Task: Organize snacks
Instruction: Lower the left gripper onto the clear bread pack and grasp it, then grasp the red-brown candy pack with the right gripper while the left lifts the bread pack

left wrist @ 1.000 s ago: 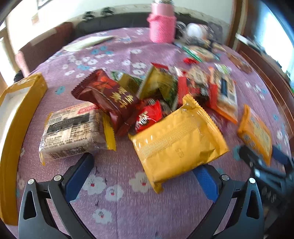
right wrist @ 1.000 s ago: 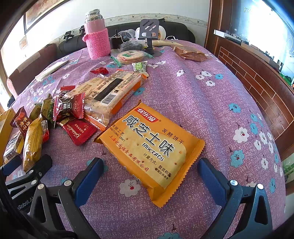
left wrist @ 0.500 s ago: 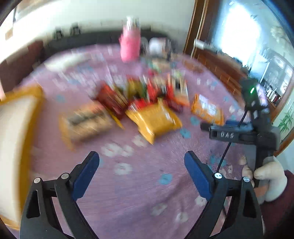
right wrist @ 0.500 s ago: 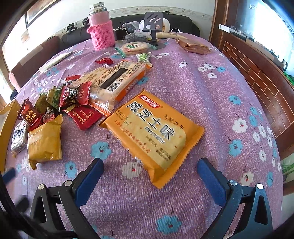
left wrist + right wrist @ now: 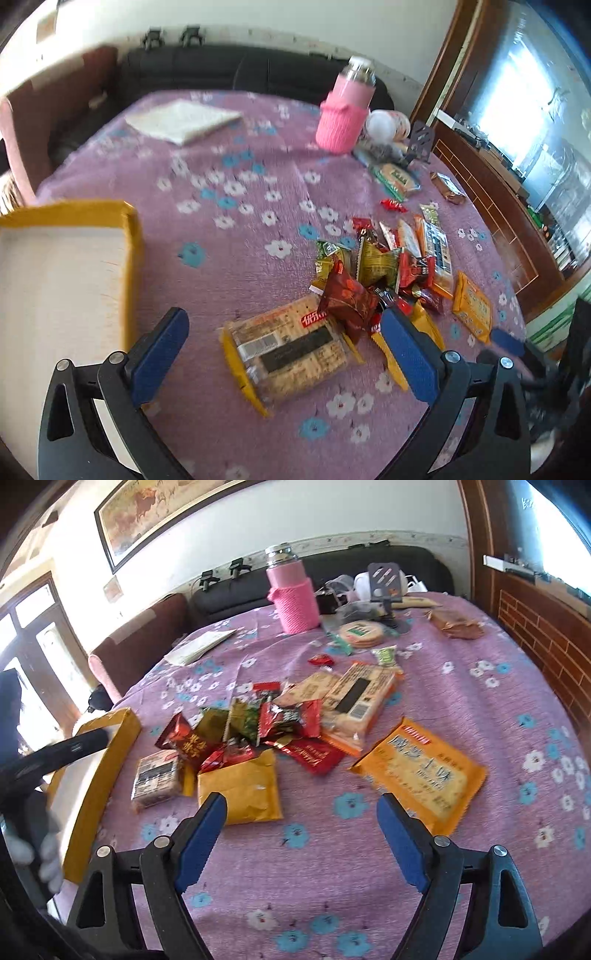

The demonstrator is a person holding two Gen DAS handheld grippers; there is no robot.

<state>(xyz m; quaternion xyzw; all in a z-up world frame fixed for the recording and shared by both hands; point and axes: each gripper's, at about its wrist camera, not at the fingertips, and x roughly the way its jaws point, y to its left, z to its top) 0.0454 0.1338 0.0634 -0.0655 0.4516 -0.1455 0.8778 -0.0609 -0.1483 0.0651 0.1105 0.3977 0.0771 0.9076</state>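
Observation:
A heap of snack packets (image 5: 258, 723) lies on the purple flowered tablecloth. A clear cracker pack with yellow ends (image 5: 291, 350) lies between the fingers of my open, empty left gripper (image 5: 284, 354), which hovers above it. A yellow-walled box (image 5: 129, 258) with a white floor sits to the left. My right gripper (image 5: 303, 834) is open and empty, above bare cloth between a plain yellow packet (image 5: 240, 790) and an orange biscuit packet (image 5: 421, 771). The heap also shows in the left wrist view (image 5: 373, 273).
A pink-sleeved flask (image 5: 293, 594) stands at the back with a phone stand (image 5: 386, 587) and round crackers (image 5: 360, 633). A white paper (image 5: 181, 120) lies far left. A wooden cabinet (image 5: 535, 627) runs along the right. The yellow box (image 5: 107, 753) sits at the table's left edge.
Both grippers pulled back and rose. The left one swung left, so the cracker pack, not the yellow packet, lies between its fingers. The right one drew away from the orange biscuit packet.

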